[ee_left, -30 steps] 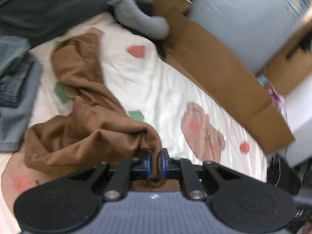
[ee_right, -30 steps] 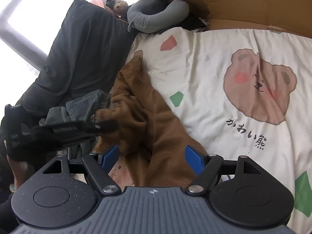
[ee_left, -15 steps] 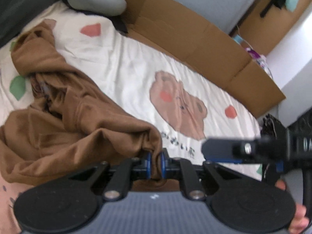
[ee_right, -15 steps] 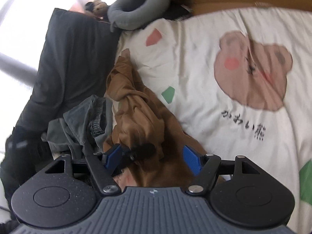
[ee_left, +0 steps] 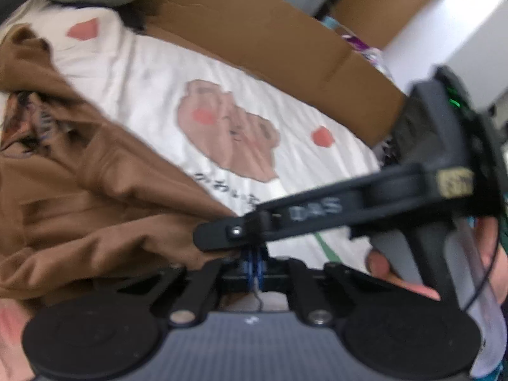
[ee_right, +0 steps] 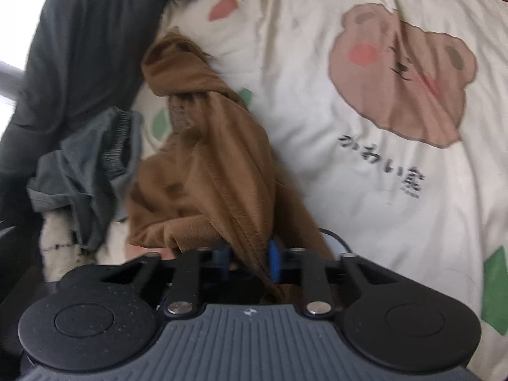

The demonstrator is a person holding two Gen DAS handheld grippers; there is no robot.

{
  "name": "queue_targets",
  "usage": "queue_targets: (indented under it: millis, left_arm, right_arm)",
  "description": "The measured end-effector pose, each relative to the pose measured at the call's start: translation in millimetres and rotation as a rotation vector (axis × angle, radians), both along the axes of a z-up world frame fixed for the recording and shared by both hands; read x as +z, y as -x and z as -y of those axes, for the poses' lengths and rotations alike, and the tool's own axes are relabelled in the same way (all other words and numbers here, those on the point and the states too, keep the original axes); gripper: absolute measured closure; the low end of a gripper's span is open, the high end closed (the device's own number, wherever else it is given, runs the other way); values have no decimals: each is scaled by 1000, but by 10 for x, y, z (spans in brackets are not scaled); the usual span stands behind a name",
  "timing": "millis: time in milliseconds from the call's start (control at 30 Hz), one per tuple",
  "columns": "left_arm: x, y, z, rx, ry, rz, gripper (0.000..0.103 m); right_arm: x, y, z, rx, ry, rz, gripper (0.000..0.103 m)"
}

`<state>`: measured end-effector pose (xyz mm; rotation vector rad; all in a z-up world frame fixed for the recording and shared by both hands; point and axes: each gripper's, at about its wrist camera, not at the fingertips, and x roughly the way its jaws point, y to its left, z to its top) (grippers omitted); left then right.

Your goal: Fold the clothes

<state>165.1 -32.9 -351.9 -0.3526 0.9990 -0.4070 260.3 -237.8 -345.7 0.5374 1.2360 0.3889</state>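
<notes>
A: Left wrist view: bed (ee_left: 152, 63) with a bear-print sheet carries everything. Cardboard (ee_left: 254, 31) runs along its far edge. The brown garment (ee_left: 95, 197) lies bunched across the near left of the sheet, no fold in it.

B: Other clothes?

A: Right wrist view shows a grey garment (ee_right: 92, 165) crumpled just beside the brown one, untouched. Dark bedding (ee_right: 79, 38) lies behind it.

B: Grippers?

A: Left hand-held gripper (ee_left: 254, 262) is clamped tight on an edge of the brown cloth. Right hand-held gripper (ee_right: 250, 260) has just been closing, and a ridge of the same cloth sits pinched between its blue pads. The two are nearly touching.

B: Progress?

A: I'd say early. Both grips are on, but spreading it flat and every fold remain, then the grey one.
</notes>
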Motion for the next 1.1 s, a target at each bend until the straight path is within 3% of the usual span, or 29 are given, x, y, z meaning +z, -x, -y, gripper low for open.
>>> queue_targets:
  millis: [167,333,400,533,633,833,1100]
  left_arm:
    - [-1,3,23,-25,12,5,100]
    - [-11,12,-285,72,40,-23,81]
    - [22,11,-441,123,37,-17,61]
    - [115,-34,-762,225,22,6,55]
    - [183,-84,-969,292,2,29,42]
    - [215,-183,-1302,386,-63,45,41]
    - [46,-174,-1511,444,-119,-8,41]
  right_arm:
    - [1,-5,25,-6,89,4,95]
    - [134,-51,184,-47,128,45,96]
    - [186,-89,267,-66,147,57,97]
    - [258,-182,461,-111,192,72,97]
    - [314,-239,588,-139,232,89,97]
    - [432,-361,907,-207,305,110,98]
    - [506,-611,1358,-242,427,133,98]
